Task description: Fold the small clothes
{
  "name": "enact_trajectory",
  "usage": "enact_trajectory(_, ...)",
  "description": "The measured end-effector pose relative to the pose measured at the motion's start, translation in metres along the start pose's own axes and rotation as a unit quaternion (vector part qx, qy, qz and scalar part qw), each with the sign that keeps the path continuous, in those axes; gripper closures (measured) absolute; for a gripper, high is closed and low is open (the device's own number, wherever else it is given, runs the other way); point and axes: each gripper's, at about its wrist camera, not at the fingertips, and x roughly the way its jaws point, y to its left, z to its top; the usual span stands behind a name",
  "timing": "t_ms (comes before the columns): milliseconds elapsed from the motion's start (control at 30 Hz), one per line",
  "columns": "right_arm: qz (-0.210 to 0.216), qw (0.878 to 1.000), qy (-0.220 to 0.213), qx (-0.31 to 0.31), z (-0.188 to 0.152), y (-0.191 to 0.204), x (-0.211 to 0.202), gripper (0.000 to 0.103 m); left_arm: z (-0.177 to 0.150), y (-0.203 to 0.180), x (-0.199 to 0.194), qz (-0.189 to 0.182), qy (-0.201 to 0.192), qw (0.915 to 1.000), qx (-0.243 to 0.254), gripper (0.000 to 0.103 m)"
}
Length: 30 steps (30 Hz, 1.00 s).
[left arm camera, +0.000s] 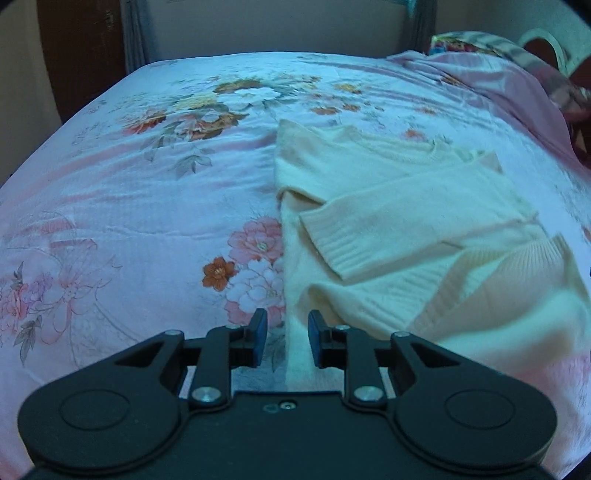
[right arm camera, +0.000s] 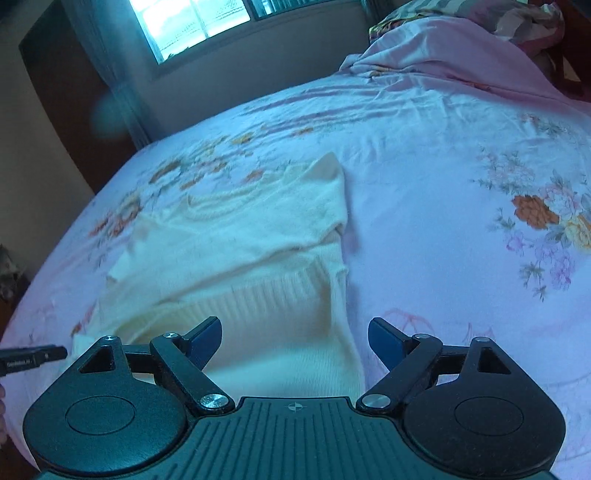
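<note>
**A:** Where's the sweater (left arm camera: pixel 388 221) sitting right now?

**B:** It's lying flat on the flowered bedspread (left arm camera: pixel 147 184), filling the right half of the left wrist view. Its long axis is running from the bottom of the frame up toward the top, neckline at the far end, ribbed hem at the near end. One sleeve (left arm camera: pixel 406 225) is lying folded across the body, slanting from lower left to upper right.

**A:** And the grippers?

**B:** The left gripper (left arm camera: pixel 287 338) is hovering over the sweater's left edge, fingers a little apart, nothing between them. The right gripper (right arm camera: pixel 295 341) is sitting over the hem near the sweater's right edge, fingers spread wide, holding nothing. A window (right arm camera: pixel 207 22) is glowing in the upper left of the right wrist view.
</note>
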Motion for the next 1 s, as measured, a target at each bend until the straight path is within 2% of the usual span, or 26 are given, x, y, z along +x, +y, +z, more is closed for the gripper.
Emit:
enact_trajectory(167, -0.009, 1.0, 0.015, 0.003, -0.011, 0.0, 0.008, 0.016, 0.0, -0.019, 0.01, 0.0, 0.002, 0.9997, 0.026, 0.081)
enact_trajectory(500, -0.018, 1.0, 0.015, 0.008, -0.001, -0.004, 0.01, 0.016, 0.026, -0.02, 0.032, -0.003, 0.0, 0.9998, -0.02, 0.081)
enact_trajectory(933, -0.028, 0.999, 0.015, -0.002, 0.01, -0.009, 0.033, 0.017, 0.028, -0.025, 0.043, -0.034, 0.002, 0.9994, 0.003, 0.081)
enact_trajectory(967, -0.026, 1.0, 0.015, -0.006, 0.011, -0.008, 0.035, 0.026, 0.028, -0.026, 0.044, -0.037, 0.0, 0.9993, 0.006, 0.081)
enact_trajectory(1000, -0.024, 1.0, 0.014, -0.008, 0.012, -0.009, 0.036, 0.044, 0.028, -0.027, 0.044, -0.041, 0.0, 0.9991, 0.008, 0.082)
